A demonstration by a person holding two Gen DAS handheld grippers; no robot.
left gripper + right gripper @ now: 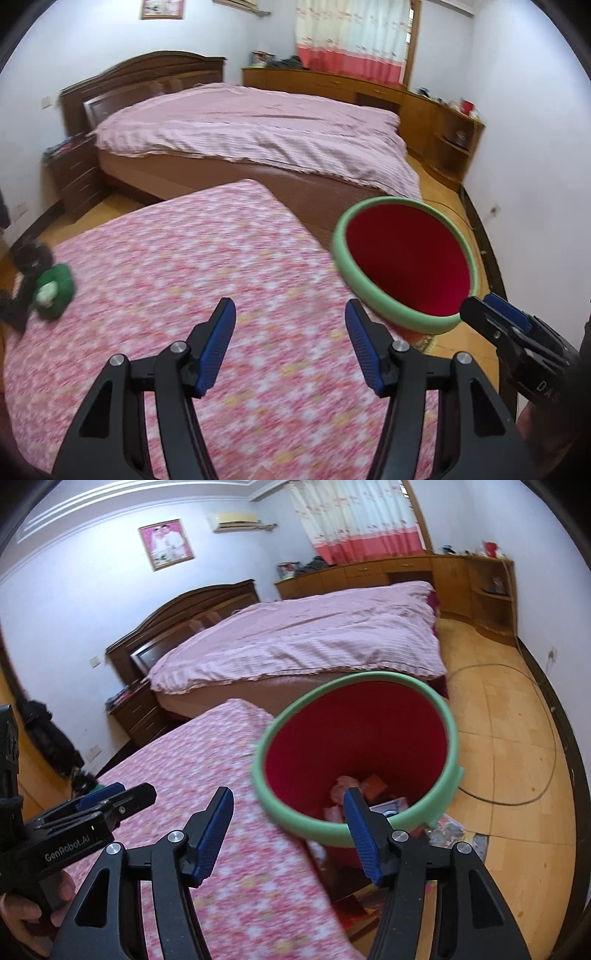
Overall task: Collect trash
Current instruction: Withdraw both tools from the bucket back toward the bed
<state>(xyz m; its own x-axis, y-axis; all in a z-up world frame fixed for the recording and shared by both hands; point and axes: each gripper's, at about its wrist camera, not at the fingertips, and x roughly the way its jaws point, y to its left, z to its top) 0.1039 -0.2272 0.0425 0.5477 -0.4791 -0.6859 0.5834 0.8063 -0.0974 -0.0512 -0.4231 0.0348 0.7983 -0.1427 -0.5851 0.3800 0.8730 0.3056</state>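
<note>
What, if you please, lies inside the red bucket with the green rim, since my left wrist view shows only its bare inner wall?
Observer: The right wrist view looks down into the red bucket with the green rim; crumpled pink and red scraps lie at its bottom.
Operator: Thank you. Is anything lying on the floor around it?
Observer: Yes, printed paper scraps lie on the wooden floor beside the bucket's base.
Operator: Is the right tool carrying anything?
Observer: No, the right tool is open, with nothing between its blue pads.
</note>
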